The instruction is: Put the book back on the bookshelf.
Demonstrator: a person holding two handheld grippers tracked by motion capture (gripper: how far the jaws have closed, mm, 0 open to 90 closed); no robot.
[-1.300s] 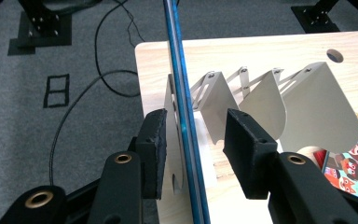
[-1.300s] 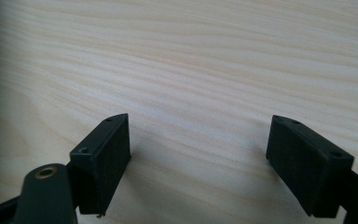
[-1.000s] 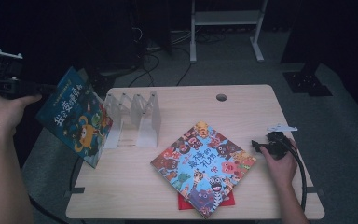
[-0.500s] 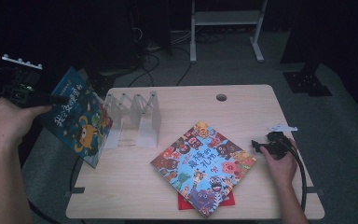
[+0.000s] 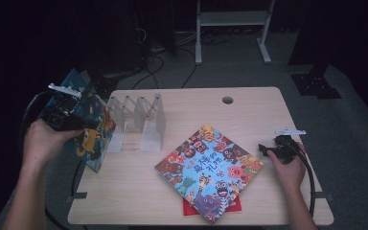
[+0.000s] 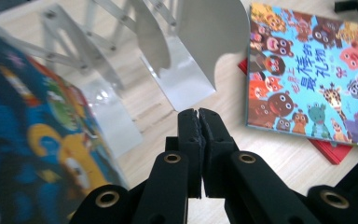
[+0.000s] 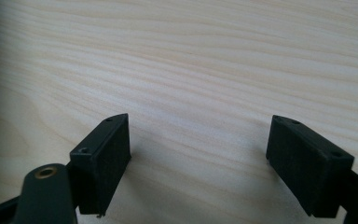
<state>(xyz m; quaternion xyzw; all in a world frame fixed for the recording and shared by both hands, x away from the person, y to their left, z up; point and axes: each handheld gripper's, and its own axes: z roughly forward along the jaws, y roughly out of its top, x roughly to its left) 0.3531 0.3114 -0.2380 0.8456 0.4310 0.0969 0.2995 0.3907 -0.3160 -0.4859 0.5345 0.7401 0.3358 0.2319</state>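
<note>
At the 9 o'clock edge of the surface (image 5: 249,115), my left gripper (image 5: 92,125) hangs in front of the blue picture book (image 5: 92,146), jaws pressed flat together w/ nothing between them. In the left gripper view the closed tips (image 6: 198,114) point past that book (image 6: 32,130), a blur at their 9 o'clock, toward the clear book rack (image 6: 205,42). The book stands tilted at the surface's edge, just beside the rack (image 5: 139,117), prob. waiting for a slot. What props it I can't tell; its lower corner is hidden below the edge, and my hand covers part of the cover.

At 4 o'clock my right gripper (image 5: 261,151) rests low on the surface, jaws wide and empty (image 7: 198,140), bare wood between them, apparently parked close to the next pick. The animal picture book (image 5: 208,170) lies flat near centre, toward 5 o'clock, over a red book (image 5: 187,208) that shows as corners, title unreadable. Dark room beyond; cables and a stand at 12 o'clock, hard to make out.
</note>
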